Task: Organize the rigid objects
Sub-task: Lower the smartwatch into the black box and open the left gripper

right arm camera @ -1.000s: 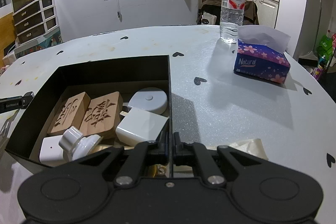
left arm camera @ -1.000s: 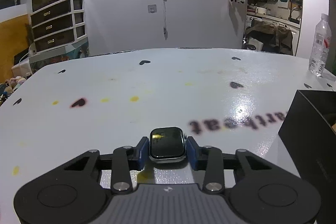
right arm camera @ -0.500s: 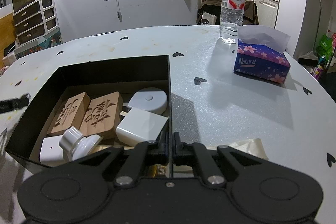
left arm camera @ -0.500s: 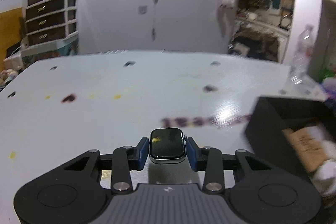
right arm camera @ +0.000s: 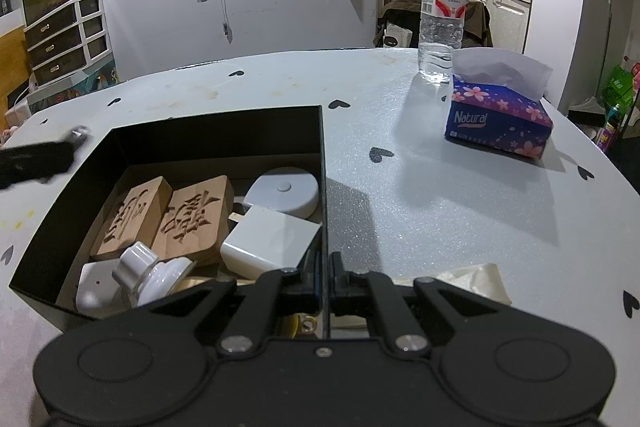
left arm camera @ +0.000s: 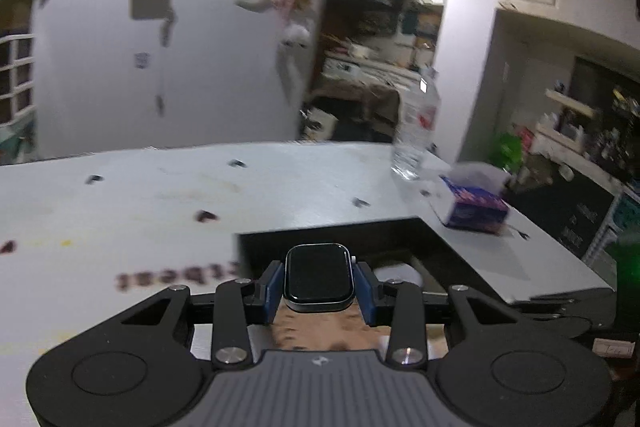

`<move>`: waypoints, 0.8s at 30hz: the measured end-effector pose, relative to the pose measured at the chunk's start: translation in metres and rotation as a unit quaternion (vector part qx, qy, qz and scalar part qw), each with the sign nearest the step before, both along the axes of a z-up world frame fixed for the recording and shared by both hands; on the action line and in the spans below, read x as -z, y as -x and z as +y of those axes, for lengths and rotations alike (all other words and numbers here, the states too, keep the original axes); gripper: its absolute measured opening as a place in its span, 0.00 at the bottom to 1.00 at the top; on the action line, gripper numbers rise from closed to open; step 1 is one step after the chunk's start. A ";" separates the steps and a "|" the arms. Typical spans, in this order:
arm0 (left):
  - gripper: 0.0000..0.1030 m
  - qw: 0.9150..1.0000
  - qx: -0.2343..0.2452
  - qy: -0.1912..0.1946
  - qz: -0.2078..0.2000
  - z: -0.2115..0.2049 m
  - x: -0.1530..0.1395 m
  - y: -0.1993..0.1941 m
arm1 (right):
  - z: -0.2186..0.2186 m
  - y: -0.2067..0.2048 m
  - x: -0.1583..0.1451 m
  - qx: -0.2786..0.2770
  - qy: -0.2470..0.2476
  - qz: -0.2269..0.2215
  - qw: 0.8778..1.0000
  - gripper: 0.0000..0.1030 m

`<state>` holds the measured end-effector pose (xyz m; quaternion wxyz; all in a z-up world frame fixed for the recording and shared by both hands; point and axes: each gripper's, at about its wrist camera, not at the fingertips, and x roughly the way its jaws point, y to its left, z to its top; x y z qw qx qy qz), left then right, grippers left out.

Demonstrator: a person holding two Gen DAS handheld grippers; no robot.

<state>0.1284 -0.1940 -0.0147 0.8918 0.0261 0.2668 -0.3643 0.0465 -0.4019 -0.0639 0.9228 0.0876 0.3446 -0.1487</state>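
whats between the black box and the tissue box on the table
Bare table, apart from printed black hearts, between the black box and the tissue box; the right wrist view shows it best.

One watch (left arm camera: 319, 272), without strap, between two blue pads (left arm camera: 273, 290). One black box (right arm camera: 216, 135) on one table (right arm camera: 440, 211). Inside the box: two wooden blocks (right arm camera: 192, 217) with carved signs, one round white disc (right arm camera: 285, 191), one white square charger (right arm camera: 266, 241), one small white bottle (right arm camera: 150, 273), one more white piece (right arm camera: 94, 289) partly hidden under the bottle. Outside the box: one water bottle (right arm camera: 442, 15), one tissue pack (right arm camera: 498, 119), one crumpled paper (right arm camera: 472, 281). Two grippers: left (left arm camera: 319, 289) and right (right arm camera: 327, 277). Several black heart marks (right arm camera: 381, 154) on the table; exact count not clear.
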 end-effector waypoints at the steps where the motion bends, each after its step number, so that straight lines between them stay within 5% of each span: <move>1: 0.39 1.000 0.008 -0.005 0.006 -0.008 0.003 -0.001 | 0.000 0.000 0.000 0.000 0.000 0.000 1.000 0.05; 11: 0.39 0.997 0.023 -0.026 0.062 -0.055 0.029 -0.016 | 0.000 0.000 0.000 0.000 -0.001 -0.001 1.000 0.05; 24: 0.47 0.996 0.014 -0.023 0.080 -0.052 0.035 -0.019 | 0.001 0.000 0.000 0.000 -0.001 -0.001 1.000 0.05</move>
